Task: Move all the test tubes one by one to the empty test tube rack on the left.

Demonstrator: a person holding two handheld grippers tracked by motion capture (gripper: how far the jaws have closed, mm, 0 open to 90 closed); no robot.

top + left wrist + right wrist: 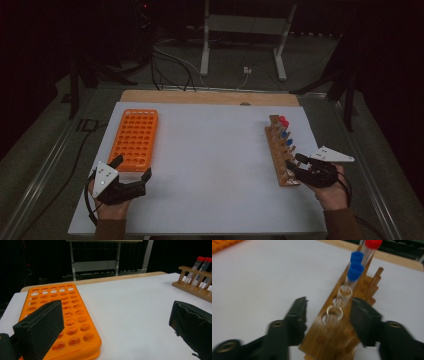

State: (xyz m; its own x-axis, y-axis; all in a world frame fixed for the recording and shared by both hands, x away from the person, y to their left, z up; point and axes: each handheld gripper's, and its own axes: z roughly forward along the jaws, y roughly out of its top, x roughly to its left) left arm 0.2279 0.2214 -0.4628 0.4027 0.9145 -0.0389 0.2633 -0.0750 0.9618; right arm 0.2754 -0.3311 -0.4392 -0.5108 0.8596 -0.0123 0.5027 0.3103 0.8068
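Red-capped tubes cut off by edge; wooden rack's near end blurred.

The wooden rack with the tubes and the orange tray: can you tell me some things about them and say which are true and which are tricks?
1. The orange tray has tubes in its holes. False: its holes are empty.
2. The wooden rack holds tubes with red caps and blue caps. True.
3. The right gripper has a capless tube between its jaws. True, though the pads do not yet press on it.
4. The left gripper holds a tube. False: its jaws are open and hold nothing, beside the tray's near end.
5. The rack stands left of the tray in the high view. False: it stands on the right.
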